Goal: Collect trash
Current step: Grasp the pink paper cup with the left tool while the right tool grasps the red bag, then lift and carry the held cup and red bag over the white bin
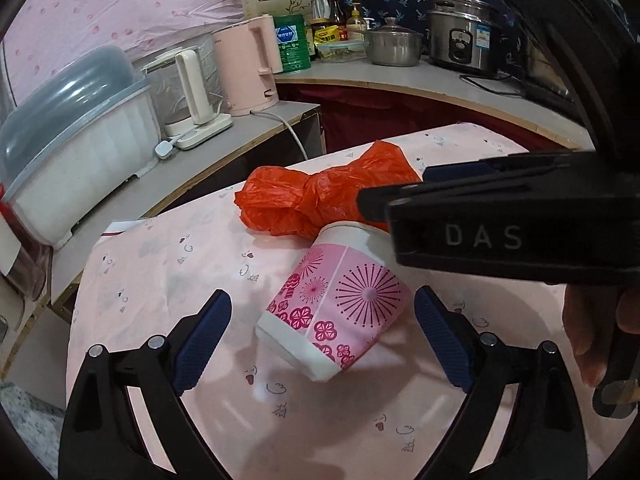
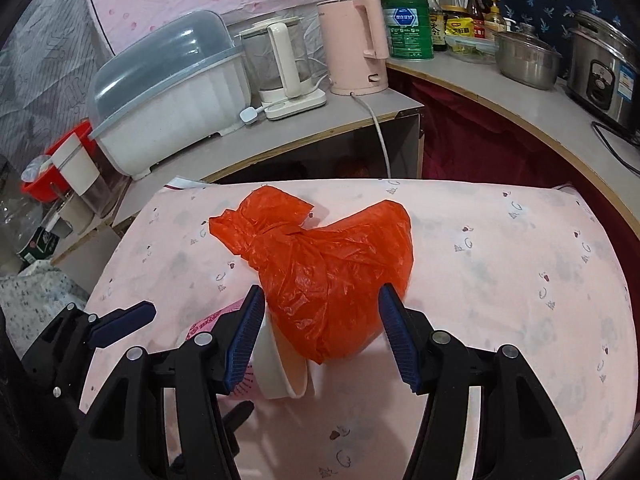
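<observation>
Orange bag (image 2: 332, 276) between parted right claw (image 2: 322, 334), perhaps untouched; cup (image 1: 334, 312) inside wide left claw (image 1: 322, 334).

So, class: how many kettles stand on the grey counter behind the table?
2. A clear-bodied kettle with a cream handle sits on its base beside the covered white bin; the pink kettle stands just right of it. Others may be hidden.

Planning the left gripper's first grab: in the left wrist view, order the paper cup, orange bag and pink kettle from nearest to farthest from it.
From the left gripper:
1. Paper cup, lying between its open fingers.
2. Orange bag, just beyond the cup.
3. Pink kettle, on the counter behind.
</observation>
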The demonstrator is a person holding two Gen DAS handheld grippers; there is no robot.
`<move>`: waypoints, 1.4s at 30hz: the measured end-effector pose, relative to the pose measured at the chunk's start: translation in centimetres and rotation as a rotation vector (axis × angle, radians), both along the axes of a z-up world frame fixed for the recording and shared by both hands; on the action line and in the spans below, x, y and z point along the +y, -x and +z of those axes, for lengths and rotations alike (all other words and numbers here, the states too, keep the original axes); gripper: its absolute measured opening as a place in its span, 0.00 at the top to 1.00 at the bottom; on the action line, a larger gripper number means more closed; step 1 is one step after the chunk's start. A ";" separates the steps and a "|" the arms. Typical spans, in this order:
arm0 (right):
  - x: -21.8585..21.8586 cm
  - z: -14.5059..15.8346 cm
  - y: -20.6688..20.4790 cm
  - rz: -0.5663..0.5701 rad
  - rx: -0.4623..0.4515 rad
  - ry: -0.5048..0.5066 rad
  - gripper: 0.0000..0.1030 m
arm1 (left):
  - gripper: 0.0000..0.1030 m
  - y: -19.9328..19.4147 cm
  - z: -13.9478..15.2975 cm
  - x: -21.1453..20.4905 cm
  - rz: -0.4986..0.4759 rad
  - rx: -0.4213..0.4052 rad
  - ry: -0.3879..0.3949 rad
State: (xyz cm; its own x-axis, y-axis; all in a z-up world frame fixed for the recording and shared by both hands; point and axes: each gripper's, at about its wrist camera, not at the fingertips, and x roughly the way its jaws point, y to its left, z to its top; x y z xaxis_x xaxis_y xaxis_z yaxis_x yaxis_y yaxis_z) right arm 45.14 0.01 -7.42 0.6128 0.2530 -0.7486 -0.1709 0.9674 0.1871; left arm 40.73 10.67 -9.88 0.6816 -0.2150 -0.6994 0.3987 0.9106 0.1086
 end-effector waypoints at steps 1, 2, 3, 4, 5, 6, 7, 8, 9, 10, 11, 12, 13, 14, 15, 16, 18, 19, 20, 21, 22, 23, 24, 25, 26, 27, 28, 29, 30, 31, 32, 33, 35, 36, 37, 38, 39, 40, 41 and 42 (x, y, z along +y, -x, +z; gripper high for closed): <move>0.2 -0.3 -0.2 0.003 0.000 0.008 0.44 | 0.15 -0.2 -0.2 -0.1 0.000 0.008 0.002; 0.2 -0.5 -0.5 0.005 0.004 0.015 0.46 | 0.16 -0.5 -0.5 0.0 0.007 0.023 0.013; 0.2 -0.8 -0.6 0.005 0.008 0.018 0.54 | 0.21 -0.7 -0.7 0.1 0.010 0.044 0.024; 0.1 -1.0 -0.6 0.004 0.011 0.009 0.63 | 0.23 -0.9 -0.9 0.3 0.010 0.070 0.043; -0.1 -1.2 -0.6 -0.003 0.016 0.002 0.67 | 0.29 -1.0 -1.0 0.6 0.027 0.076 0.055; -0.4 -1.4 -0.5 -0.007 0.018 -0.005 0.71 | 0.30 -1.0 -1.1 0.8 0.034 0.083 0.064; -0.6 -1.4 -0.3 -0.011 0.014 -0.015 0.76 | 0.31 -0.9 -1.1 0.9 0.042 0.083 0.070; -0.8 -1.4 -0.1 -0.016 0.012 -0.022 0.78 | 0.35 -0.9 -1.0 0.9 0.049 0.088 0.074; -1.0 -1.4 0.2 -0.025 0.012 -0.020 0.80 | 0.39 -0.9 -1.0 0.9 0.055 0.099 0.078; -1.3 -1.3 0.6 -0.039 0.010 -0.012 0.81 | 0.42 -0.9 -1.0 1.0 0.059 0.106 0.083; -1.6 -1.2 1.1 -0.056 0.009 -0.005 0.81 | 0.47 -0.9 -1.1 1.0 0.065 0.122 0.091; -2.0 -1.1 1.5 -0.074 0.010 -0.005 0.82 | 0.49 -0.8 -1.1 1.0 0.072 0.135 0.098; -2.4 -0.9 2.0 -0.094 0.013 -0.013 0.82 | 0.52 -0.7 -1.2 1.0 0.079 0.144 0.104; -3.2 -0.8 2.8 -0.125 0.019 -0.028 0.82 | 0.54 -0.6 -1.3 1.0 0.082 0.163 0.114; -3.7 -0.7 3.4 -0.148 0.023 -0.039 0.82 | 0.55 -0.4 -1.4 1.0 0.087 0.176 0.122; -4.4 -0.7 4.1 -0.172 0.027 -0.047 0.82 | 0.55 -0.1 -1.5 0.9 0.092 0.183 0.128; -5.5 -0.6 5.6 -0.214 0.035 -0.060 0.82 | 0.55 0.4 -1.5 0.8 0.085 0.210 0.158; -6.0 -0.6 6.2 -0.229 0.039 -0.070 0.82 | 0.55 0.7 -1.5 0.7 0.091 0.223 0.171; -6.4 -0.6 6.7 -0.240 0.041 -0.082 0.82 | 0.54 0.9 -1.5 0.7 0.097 0.226 0.179; -6.8 -0.6 7.3 -0.251 0.042 -0.094 0.82 | 0.50 1.1 -1.4 0.6 0.100 0.224 0.182; -7.1 -0.5 7.7 -0.258 0.044 -0.101 0.82 | 0.46 1.2 -1.3 0.5 0.109 0.221 0.179; -7.4 -0.5 8.1 -0.266 0.046 -0.107 0.82 | 0.34 1.2 -1.2 0.4 0.133 0.211 0.173; -7.6 -0.5 8.3 -0.271 0.047 -0.113 0.82 | 0.26 1.2 -1.0 0.4 0.150 0.198 0.172; -7.8 -0.6 8.6 -0.276 0.047 -0.121 0.82 | 0.25 1.1 -0.9 0.4 0.169 0.184 0.173; -7.9 -0.6 8.7 -0.280 0.048 -0.128 0.82 | 0.25 0.9 -0.7 0.5 0.186 0.179 0.175; -8.1 -0.7 8.9 -0.283 0.049 -0.134 0.82 | 0.25 0.6 -0.7 0.5 0.201 0.182 0.179; -8.2 -0.8 9.0 -0.286 0.051 -0.139 0.82 | 0.25 0.3 -0.7 0.6 0.211 0.188 0.185; -8.3 -0.9 9.1 -0.287 0.052 -0.144 0.82 | 0.25 0.0 -0.8 0.7 0.226 0.193 0.193; -8.3 -0.9 9.1 -0.287 0.052 -0.147 0.82 | 0.26 -0.2 -0.8 0.8 0.234 0.197 0.201; -8.3 -0.9 9.1 -0.286 0.052 -0.150 0.82 | 0.27 -0.3 -0.8 0.8 0.237 0.205 0.210; -8.4 -0.9 9.1 -0.285 0.051 -0.151 0.82 | 0.32 -0.5 -0.8 0.9 0.237 0.211 0.216; -8.3 -0.9 9.2 -0.283 0.049 -0.149 0.82 | 0.44 -0.5 -0.9 0.9 0.234 0.220 0.222; -8.3 -0.8 9.1 -0.279 0.046 -0.147 0.82 | 0.55 -0.7 -1.0 0.9 0.223 0.238 0.231; -8.3 -0.7 9.2 -0.277 0.045 -0.147 0.82 | 0.56 -0.6 -1.0 1.0 0.222 0.237 0.234; -8.3 -0.7 9.2 -0.274 0.042 -0.146 0.82 | 0.57 -0.5 -0.9 0.9 0.225 0.229 0.229; -8.2 -0.6 9.3 -0.272 0.040 -0.143 0.82 | 0.58 -0.3 -0.7 0.8 0.223 0.219 0.223; -8.1 -0.4 9.4 -0.269 0.036 -0.141 0.82 | 0.58 -0.1 -0.5 0.7 0.223 0.212 0.220; -8.0 -0.3 9.5 -0.268 0.033 -0.139 0.82 | 0.58 0.1 -0.3 0.7 0.223 0.208 0.221; -8.0 -0.1 9.7 -0.267 0.030 -0.139 0.82 | 0.58 0.3 0.0 0.7 0.223 0.202 0.224; -8.0 0.1 9.9 -0.267 0.026 -0.141 0.82 | 0.58 0.5 0.3 0.6 0.220 0.197 0.227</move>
